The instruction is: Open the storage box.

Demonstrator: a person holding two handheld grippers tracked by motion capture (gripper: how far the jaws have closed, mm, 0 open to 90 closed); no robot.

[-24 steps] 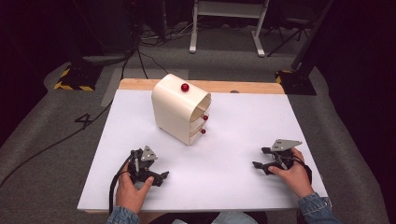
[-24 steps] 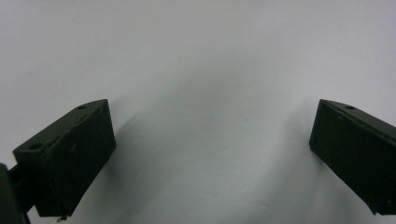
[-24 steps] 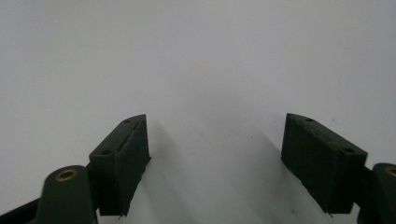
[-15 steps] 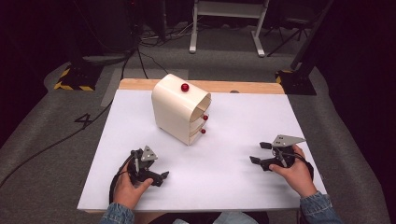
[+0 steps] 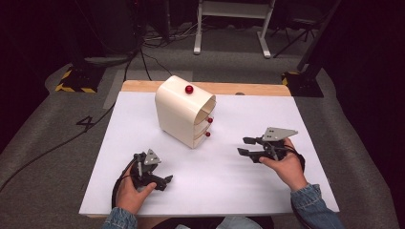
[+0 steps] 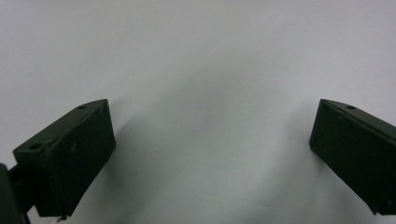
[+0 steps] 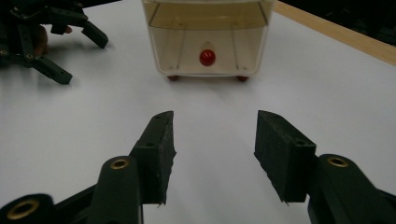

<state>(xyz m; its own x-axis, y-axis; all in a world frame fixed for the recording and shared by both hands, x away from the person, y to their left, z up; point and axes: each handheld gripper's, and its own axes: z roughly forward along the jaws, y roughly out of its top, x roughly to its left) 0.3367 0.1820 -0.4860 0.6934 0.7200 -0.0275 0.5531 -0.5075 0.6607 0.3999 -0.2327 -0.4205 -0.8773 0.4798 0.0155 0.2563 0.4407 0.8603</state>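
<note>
Right gripper view puts the cream plastic drawer cabinet with red knobs (image 7: 208,37) straight ahead of the right gripper (image 7: 215,156), jaws spread and empty, knobbed front facing it. Left gripper (image 5: 152,177), likewise spread, sits near-left, beside the cabinet's side.

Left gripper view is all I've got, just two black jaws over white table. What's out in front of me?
Observer: A cream drawer cabinet stands on the white table, beyond your left claw.
Operator: Does it have handles?
Observer: Yes, red knobs; the right gripper view faces the lowest drawer's knob head-on.
Operator: Where's my other claw?
Observer: The right claw is open and empty, pointing toward the cabinet's knob side, apart from it.
</note>
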